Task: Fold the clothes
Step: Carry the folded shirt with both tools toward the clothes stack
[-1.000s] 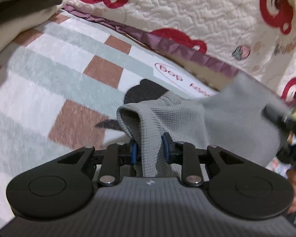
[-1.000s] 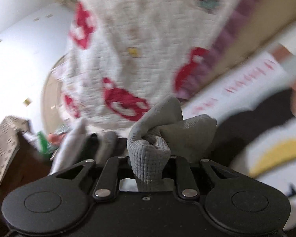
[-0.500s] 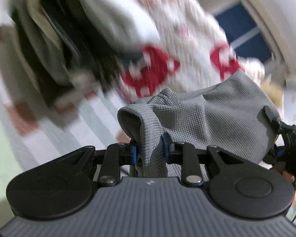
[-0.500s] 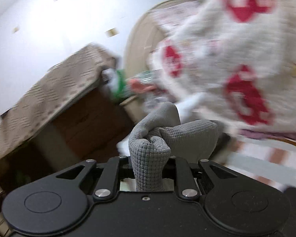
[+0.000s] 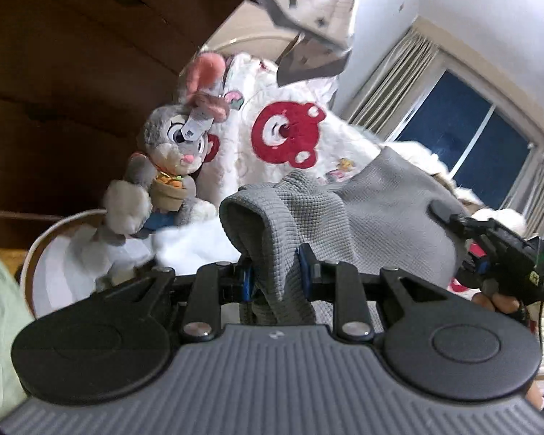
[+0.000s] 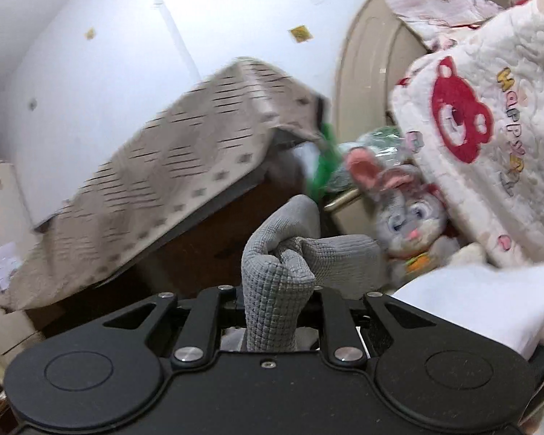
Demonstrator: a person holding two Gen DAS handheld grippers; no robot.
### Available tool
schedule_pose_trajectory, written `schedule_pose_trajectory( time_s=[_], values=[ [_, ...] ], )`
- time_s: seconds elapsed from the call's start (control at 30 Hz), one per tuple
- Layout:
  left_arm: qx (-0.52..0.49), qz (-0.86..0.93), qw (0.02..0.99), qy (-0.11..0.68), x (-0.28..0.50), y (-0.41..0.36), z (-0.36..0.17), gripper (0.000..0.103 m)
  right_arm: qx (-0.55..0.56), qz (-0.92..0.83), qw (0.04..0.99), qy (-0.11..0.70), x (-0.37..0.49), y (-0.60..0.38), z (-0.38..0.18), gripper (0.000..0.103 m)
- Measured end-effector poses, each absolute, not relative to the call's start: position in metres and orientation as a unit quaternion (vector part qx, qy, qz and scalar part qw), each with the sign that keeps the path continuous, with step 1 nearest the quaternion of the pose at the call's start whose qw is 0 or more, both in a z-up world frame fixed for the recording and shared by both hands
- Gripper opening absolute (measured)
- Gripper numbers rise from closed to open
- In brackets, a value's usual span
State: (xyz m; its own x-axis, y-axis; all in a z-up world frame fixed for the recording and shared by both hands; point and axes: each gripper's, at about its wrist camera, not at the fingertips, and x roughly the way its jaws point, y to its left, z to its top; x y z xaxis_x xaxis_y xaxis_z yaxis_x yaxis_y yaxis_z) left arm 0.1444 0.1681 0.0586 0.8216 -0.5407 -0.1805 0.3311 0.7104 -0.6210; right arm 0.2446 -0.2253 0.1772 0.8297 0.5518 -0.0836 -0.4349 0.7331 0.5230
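Note:
A grey waffle-knit garment [image 5: 373, 217] hangs stretched in the air between both grippers. My left gripper [image 5: 275, 277] is shut on one bunched edge of it. The cloth runs from there to the right, where the other gripper's body [image 5: 504, 264] shows with fingers of a hand [image 5: 497, 302] under it. In the right wrist view my right gripper [image 6: 277, 297] is shut on a gathered wad of the same grey garment [image 6: 283, 272], which stands up between its arms. Both grippers point about level, well above the bed.
A grey plush rabbit [image 5: 167, 166] sits against a white quilt with red bear prints [image 5: 290, 134]. Behind stand a dark wooden cabinet [image 5: 54, 83] under a patterned cloth [image 6: 170, 166], a beige headboard [image 6: 366, 72] and a dark window with curtains [image 5: 464, 137].
Both grippers rose from the checked bedspread and swung round, lifting the grey garment off the bed. The views now face the cabinet, plush rabbit and window. Both grips held.

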Motion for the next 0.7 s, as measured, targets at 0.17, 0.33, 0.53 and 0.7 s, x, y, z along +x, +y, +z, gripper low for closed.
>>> schedule_pose_trajectory(
  time_s=[0.17,0.33,0.53,0.7],
  values=[
    [-0.219,-0.212,0.929,0.212,0.207,0.116,0.036,0.015,0.26,0.191,0.931,0.169,0.322,-0.274,0.129,0.019],
    [-0.191,-0.217,0.929,0.229,0.22,0.102,0.018,0.014,0.241,0.175,0.937,0.181,0.354,-0.291,0.109,0.019],
    [-0.285,-0.27,0.874,0.286,0.233,0.118,0.029,0.014,0.269,0.159,0.93,0.191,0.363,-0.314,0.098,0.019],
    [-0.296,-0.275,0.858,0.317,0.242,0.111,0.019,0.015,0.381,0.046,0.894,0.231,0.361,-0.335,0.061,0.047]
  ],
)
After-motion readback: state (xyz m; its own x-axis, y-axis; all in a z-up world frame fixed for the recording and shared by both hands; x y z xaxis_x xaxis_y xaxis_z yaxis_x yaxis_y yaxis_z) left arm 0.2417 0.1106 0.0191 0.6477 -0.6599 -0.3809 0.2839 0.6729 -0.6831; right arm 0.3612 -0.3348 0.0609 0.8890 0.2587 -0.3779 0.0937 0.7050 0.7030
